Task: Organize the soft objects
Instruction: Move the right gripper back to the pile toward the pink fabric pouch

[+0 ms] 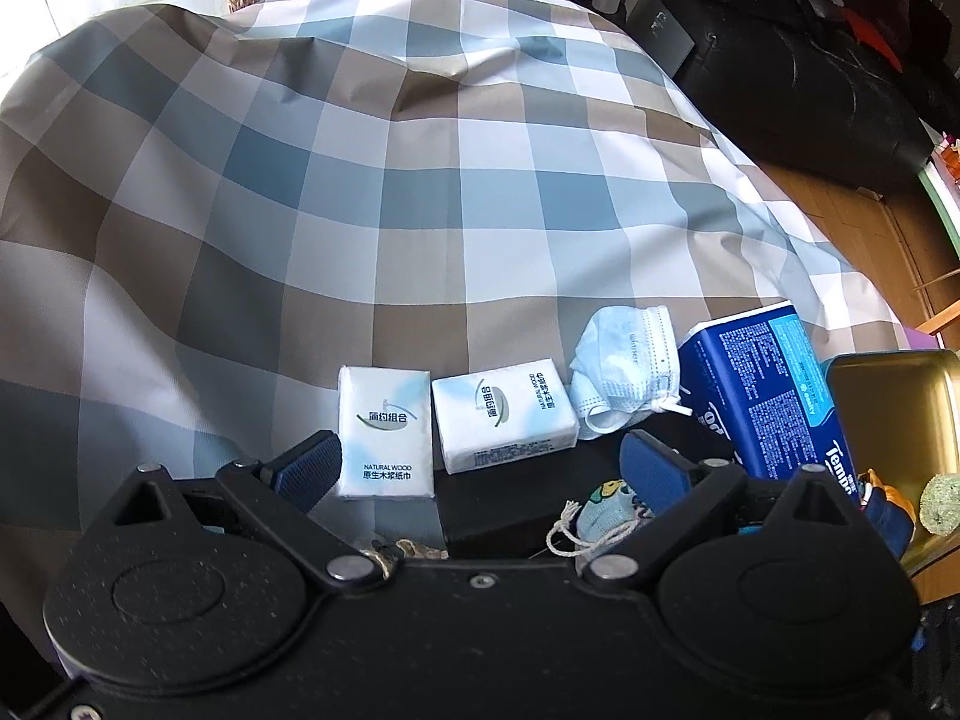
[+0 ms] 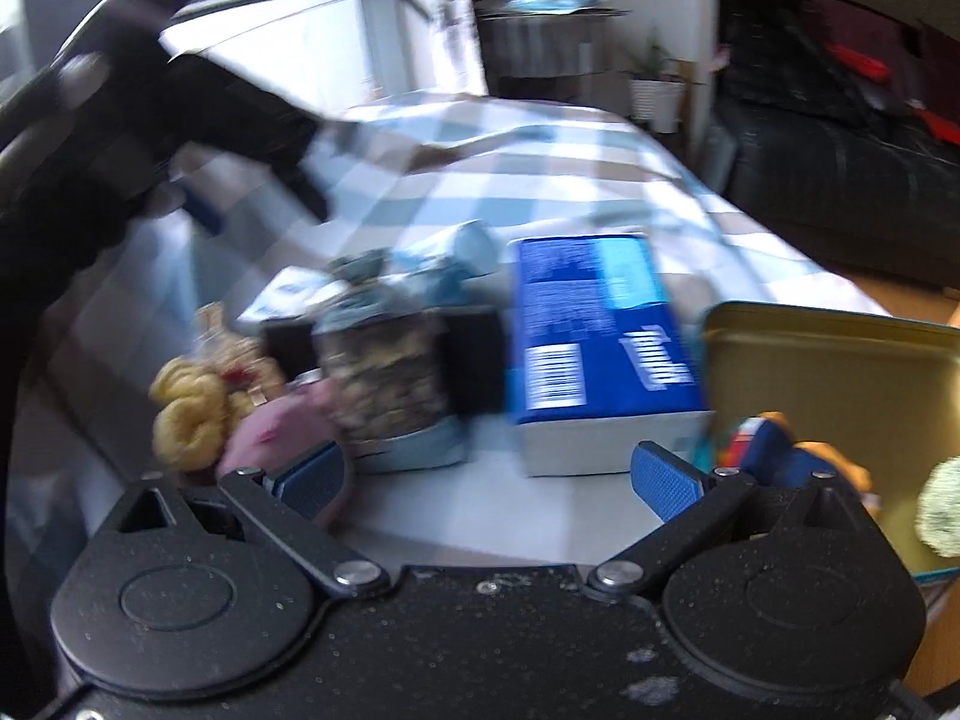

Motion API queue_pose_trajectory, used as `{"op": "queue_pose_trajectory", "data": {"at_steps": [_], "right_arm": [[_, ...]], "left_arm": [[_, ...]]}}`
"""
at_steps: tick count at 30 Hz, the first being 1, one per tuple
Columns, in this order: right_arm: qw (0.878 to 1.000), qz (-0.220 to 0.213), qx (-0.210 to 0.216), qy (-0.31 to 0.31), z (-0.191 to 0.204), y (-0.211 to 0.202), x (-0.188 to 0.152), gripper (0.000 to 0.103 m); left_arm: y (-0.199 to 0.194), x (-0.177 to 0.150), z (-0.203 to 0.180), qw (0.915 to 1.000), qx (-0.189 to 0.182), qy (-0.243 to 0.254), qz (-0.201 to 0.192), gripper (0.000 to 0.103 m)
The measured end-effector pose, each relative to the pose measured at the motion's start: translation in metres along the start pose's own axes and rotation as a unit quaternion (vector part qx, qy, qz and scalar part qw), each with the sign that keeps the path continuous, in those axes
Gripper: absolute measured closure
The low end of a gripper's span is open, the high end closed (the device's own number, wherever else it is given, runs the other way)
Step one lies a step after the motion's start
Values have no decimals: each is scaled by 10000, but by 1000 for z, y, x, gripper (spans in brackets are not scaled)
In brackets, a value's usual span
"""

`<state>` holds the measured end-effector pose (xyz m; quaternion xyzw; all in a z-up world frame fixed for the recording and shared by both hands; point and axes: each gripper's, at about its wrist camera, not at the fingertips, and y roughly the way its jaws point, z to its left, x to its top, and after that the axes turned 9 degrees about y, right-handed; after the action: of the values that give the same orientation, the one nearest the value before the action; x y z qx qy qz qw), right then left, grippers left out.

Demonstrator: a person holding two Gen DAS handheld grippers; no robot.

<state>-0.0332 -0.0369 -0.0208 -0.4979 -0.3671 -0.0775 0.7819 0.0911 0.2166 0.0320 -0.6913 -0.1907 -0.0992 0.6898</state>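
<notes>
- The left gripper [image 1: 474, 468] hangs over the near edge of a bed with a checked blanket [image 1: 420, 180]. Its jaws are wide apart and hold nothing.
- Just past its tips lie two small white tissue packs. One tissue pack [image 1: 384, 432] stands up straight near the left finger. The other tissue pack [image 1: 501, 423] lies turned on its side, just beside the first.
- They sit close together in a row, so I think someone is lining up the soft things here.
- Next in the row is a crumpled face mask [image 1: 624, 372], touching the second pack.
- A big blue tissue box [image 1: 774, 396] leans at the right end. Beside it is a gold tin [image 1: 888, 414] with its lid up. A fuzzy green ball [image 1: 939, 507] sits inside the tin.
- A small knitted pouch with a string [image 1: 600, 516] lies right under the left gripper.
- The right gripper [image 2: 486, 480] is also spread apart and empty. Its picture is blurry, so small things are hard to tell.
- In that view the blue tissue box [image 2: 600, 330] stands just ahead, with the gold tin [image 2: 840, 372] to its right.
- To the left I can see a yellow curly thing [image 2: 186, 414] and a pink soft thing [image 2: 282, 438], close to the left finger. I cannot tell what they are.
- The job looks partly done, since these things are not in the row yet.
</notes>
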Motion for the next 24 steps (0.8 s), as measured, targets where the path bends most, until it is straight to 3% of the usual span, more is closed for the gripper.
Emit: {"op": "queue_pose_trajectory", "data": {"at_steps": [5,10,14,20,24], "right_arm": [[9990,157,425,-54,40,19,-1,1],[9989,220,142,-399,61,41,-4,1],[9992,189,-114,-337,42,40,-6,1],[9961,199,-855,-119,7,33,-8,2],[9975,71,-689,-107,1,20,-12,2]], "left_arm": [[3,-4,-3,10000,-8,-29,88,7],[2,-6,-10,9999,0,71,73,7],[1,-8,-15,9999,-18,158,59,7],[2,-8,-19,9997,-39,217,76,7],[1,-9,-20,9997,-12,220,63,7]]}}
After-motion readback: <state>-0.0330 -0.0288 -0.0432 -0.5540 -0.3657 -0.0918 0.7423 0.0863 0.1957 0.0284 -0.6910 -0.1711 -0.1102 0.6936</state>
